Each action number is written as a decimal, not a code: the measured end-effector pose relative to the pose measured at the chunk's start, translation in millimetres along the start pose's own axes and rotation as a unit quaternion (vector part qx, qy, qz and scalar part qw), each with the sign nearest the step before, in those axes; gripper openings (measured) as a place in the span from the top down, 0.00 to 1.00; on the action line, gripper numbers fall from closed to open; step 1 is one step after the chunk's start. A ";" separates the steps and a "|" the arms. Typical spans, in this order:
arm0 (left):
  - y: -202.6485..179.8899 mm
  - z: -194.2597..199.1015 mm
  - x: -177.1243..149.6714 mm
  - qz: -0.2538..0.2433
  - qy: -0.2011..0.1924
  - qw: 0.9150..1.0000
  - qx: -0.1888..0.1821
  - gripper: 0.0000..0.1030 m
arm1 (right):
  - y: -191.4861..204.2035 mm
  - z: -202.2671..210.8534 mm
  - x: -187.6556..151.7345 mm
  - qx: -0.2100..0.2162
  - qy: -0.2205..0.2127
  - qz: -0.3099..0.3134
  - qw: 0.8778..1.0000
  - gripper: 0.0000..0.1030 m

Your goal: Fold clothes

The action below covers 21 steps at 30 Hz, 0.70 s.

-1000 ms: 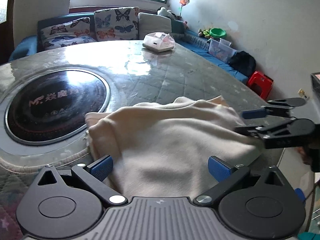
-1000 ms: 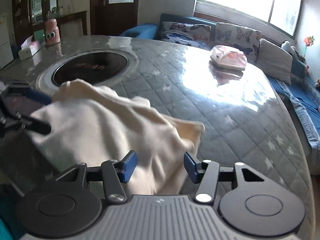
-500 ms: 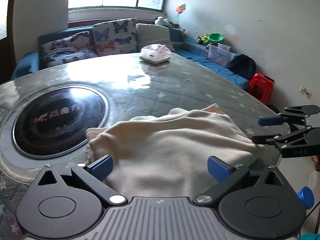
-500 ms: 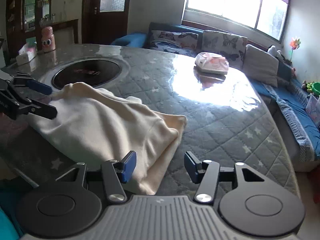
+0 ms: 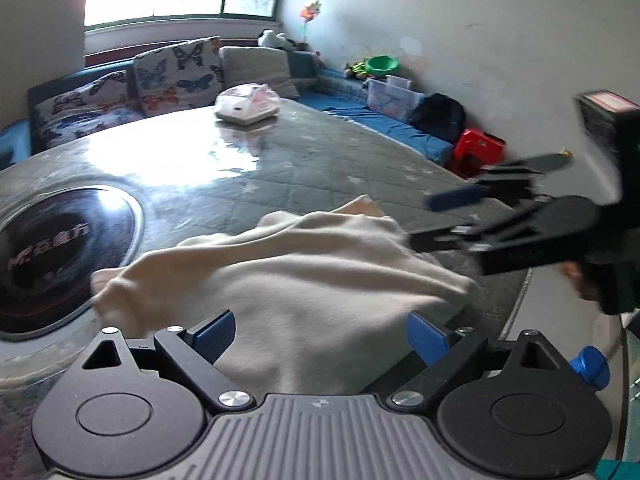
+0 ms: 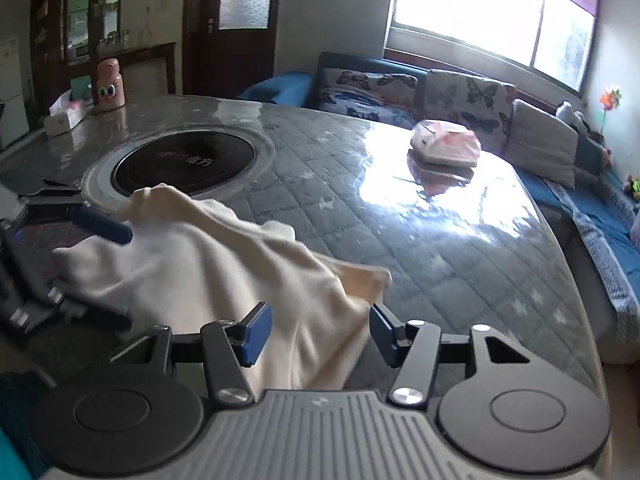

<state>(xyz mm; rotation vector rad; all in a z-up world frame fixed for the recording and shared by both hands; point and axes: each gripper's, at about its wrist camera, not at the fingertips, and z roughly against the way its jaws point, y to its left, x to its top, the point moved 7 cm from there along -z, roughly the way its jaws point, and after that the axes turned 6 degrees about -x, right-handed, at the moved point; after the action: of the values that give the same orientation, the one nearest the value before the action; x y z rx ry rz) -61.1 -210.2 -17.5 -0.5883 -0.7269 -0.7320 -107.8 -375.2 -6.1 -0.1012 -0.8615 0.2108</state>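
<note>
Cream garment (image 5: 288,280) bunched at frame centre on the quilted table (image 5: 320,176), beside the dark round inset (lower left). Left gripper (image 5: 320,334) spread wide, cloth between its fingers; right gripper (image 6: 316,330) likewise wide, straddling the cloth edge.

a round quilted worktop (image 6: 460,264) holds a dark cooktop disc (image 6: 184,166) and a pink tissue pack (image 6: 446,148); butterfly cushions (image 6: 466,96) line the far sofa.

Black left tool (image 5: 320,334), blue pads (image 5: 212,334), silver screws, ribbed grey housing
</note>
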 end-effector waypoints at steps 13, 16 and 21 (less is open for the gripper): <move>-8.9 -21.4 -10.2 -0.011 0.024 0.999 -0.018 0.12 | -17.8 -42.5 14.7 0.000 0.004 -0.028 1.000 0.38; -8.4 -18.9 -7.5 -0.007 0.019 1.000 -0.023 0.12 | -21.6 -49.3 18.1 0.000 0.002 -0.034 0.999 0.38; -6.3 -17.6 -7.3 -0.003 0.019 1.000 -0.022 0.11 | -8.4 -65.7 25.3 0.016 0.009 -0.020 1.000 0.36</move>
<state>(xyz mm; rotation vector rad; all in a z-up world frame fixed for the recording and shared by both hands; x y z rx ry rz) -63.2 -223.5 -32.4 -0.6108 -0.6788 -0.7644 -40.6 -377.9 -28.5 -0.0557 -0.8421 0.1860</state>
